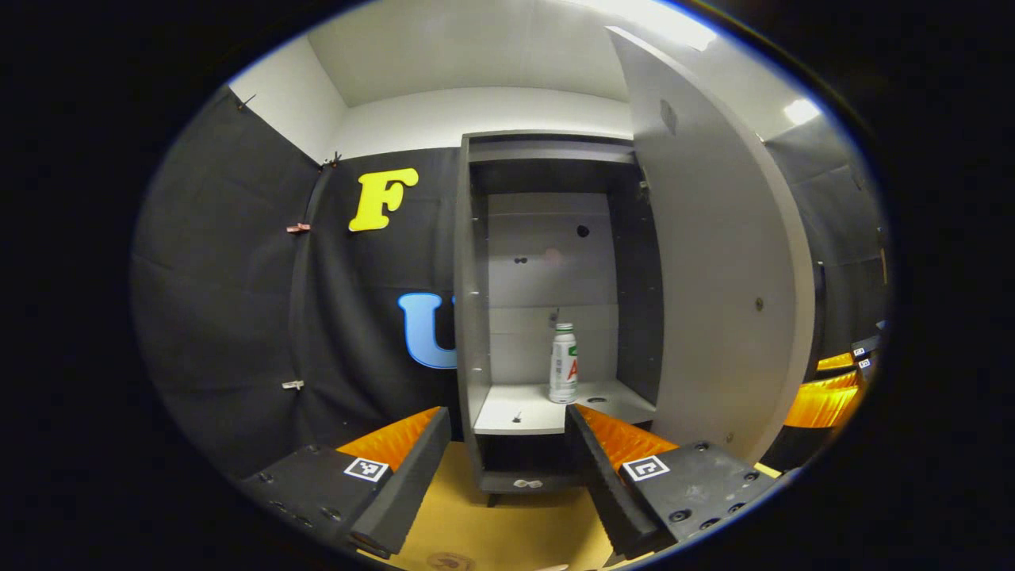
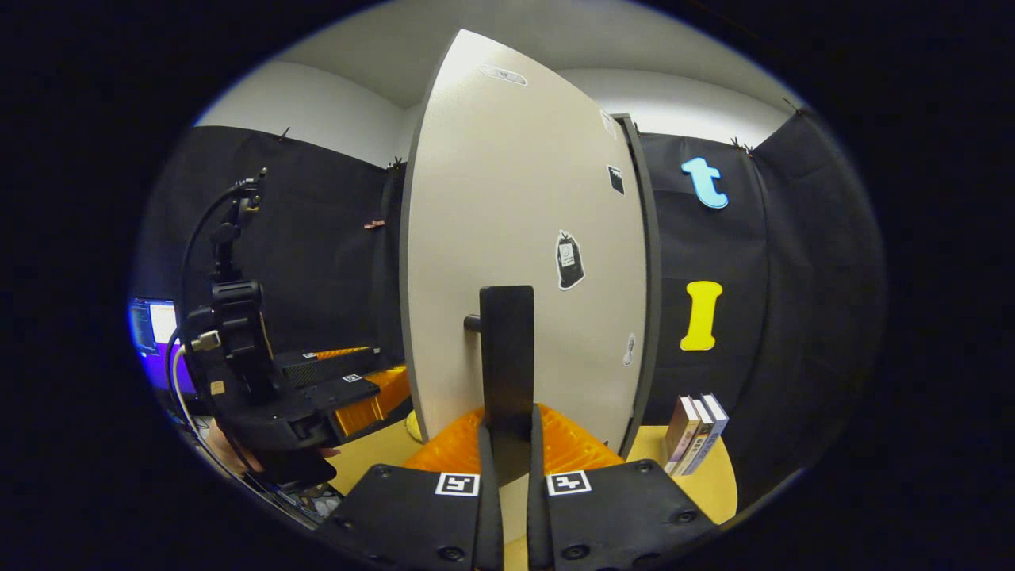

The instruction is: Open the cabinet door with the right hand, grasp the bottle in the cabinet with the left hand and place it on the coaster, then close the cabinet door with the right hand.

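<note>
1. The cabinet door (image 2: 523, 198) stands swung wide open, and the right gripper (image 2: 507, 444) has its fingers closed on the door's dark handle (image 2: 507, 357), which runs upright between them.
2. The bottle (image 1: 563, 363) stands upright on the cabinet shelf (image 1: 523, 412), toward the shelf's right half and near the back panel, its long axis vertical and its cap at the top.
3. The left gripper (image 1: 507, 444) has its jaws spread wide with nothing between them; the bottle lies straight ahead and a little to the right of their centre line, closer to the right-hand finger (image 1: 614, 444) — so the reach is forward into the cabinet with a slight shift to the right.
4. The left gripper is the nearer of the two to the bottle (the right one is on the far side of the door, busy with the handle).
5. The path looks open: the shelf in front of the bottle is bare, and the door edge (image 1: 714, 262) sits to the right of the opening, near enough that a wide swing could brush it.
6. A few books (image 2: 696, 432) stand on the yellow tabletop (image 2: 714, 476) to the right of the door, well out of the way.
7. I cannot make out the coaster with confidence — a small round mark at the low edge of the left gripper view may be it.
</note>
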The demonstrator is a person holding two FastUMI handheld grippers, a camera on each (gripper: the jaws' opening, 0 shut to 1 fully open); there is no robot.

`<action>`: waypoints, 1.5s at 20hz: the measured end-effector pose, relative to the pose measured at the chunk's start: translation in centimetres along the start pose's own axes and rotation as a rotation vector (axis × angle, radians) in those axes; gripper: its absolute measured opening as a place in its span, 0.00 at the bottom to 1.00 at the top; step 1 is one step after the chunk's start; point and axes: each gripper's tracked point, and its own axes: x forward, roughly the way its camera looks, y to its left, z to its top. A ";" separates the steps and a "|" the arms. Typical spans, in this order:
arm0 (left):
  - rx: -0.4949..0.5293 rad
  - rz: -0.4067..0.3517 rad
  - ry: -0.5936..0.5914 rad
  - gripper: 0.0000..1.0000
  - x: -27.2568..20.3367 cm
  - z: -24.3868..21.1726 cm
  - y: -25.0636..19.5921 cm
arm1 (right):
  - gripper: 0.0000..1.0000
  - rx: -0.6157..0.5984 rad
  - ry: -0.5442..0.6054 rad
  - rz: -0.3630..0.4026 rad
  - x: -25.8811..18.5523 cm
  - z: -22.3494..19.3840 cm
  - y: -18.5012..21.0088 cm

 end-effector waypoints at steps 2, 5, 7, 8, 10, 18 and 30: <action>0.001 -0.027 -0.002 0.91 0.1 0.0 -1.3 | 0.16 0.002 -0.004 -0.040 -0.6 0.0 -1.3; 0.019 -0.055 -0.003 0.92 0.2 -0.1 -2.6 | 0.15 -0.014 -0.010 -0.117 -1.6 0.3 -3.7; 0.022 -0.072 0.000 0.92 0.2 -0.2 -3.4 | 0.15 -0.012 -0.013 -0.163 -2.0 0.3 -5.7; 0.022 -0.079 0.000 0.92 0.2 -0.3 -3.7 | 0.15 -0.007 -0.015 -0.183 -2.2 0.4 -6.6; 0.025 -0.088 0.000 0.92 0.2 -0.2 -4.2 | 0.14 -0.016 -0.014 -0.216 -2.6 0.5 -8.2; 0.042 -0.096 0.001 0.89 0.9 -0.3 -4.9 | 0.11 -0.030 -0.028 -0.217 -3.3 0.6 -9.6; 0.028 -0.271 -0.020 0.91 12.1 0.3 -6.0 | 0.12 0.002 -0.093 -0.331 -6.6 1.9 -9.4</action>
